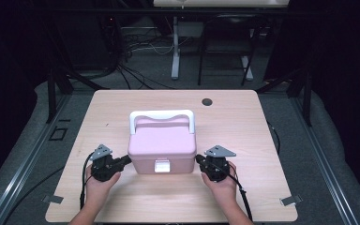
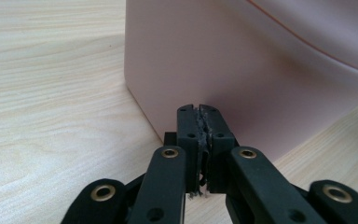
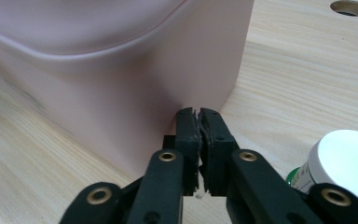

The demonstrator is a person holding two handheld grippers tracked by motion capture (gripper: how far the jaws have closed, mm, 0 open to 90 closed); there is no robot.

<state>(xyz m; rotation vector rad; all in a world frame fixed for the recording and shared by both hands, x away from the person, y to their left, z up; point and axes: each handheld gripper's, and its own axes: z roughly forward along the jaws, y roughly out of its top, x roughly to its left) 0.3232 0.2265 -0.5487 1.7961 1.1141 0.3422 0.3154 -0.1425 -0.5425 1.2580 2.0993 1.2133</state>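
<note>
A pink plastic box [image 1: 162, 149] with a white handle [image 1: 161, 115] and a white front latch [image 1: 161, 166] stands closed in the middle of the wooden table [image 1: 122, 101]. My left gripper [image 1: 127, 160] lies low at the box's left side, shut with nothing between its pads. In the left gripper view its tips [image 2: 199, 110] sit right at the pink wall [image 2: 261, 70] near a corner. My right gripper [image 1: 198, 159] mirrors it at the box's right side, shut and empty. Its tips [image 3: 199, 112] are close against the box wall [image 3: 121, 93].
A small white-capped container [image 3: 344, 161] with a green label stands on the table just beside my right gripper. A round cable hole [image 1: 207, 101] is in the tabletop behind the box. Beyond the table are dark floor, cables and another desk's legs [image 1: 175, 47].
</note>
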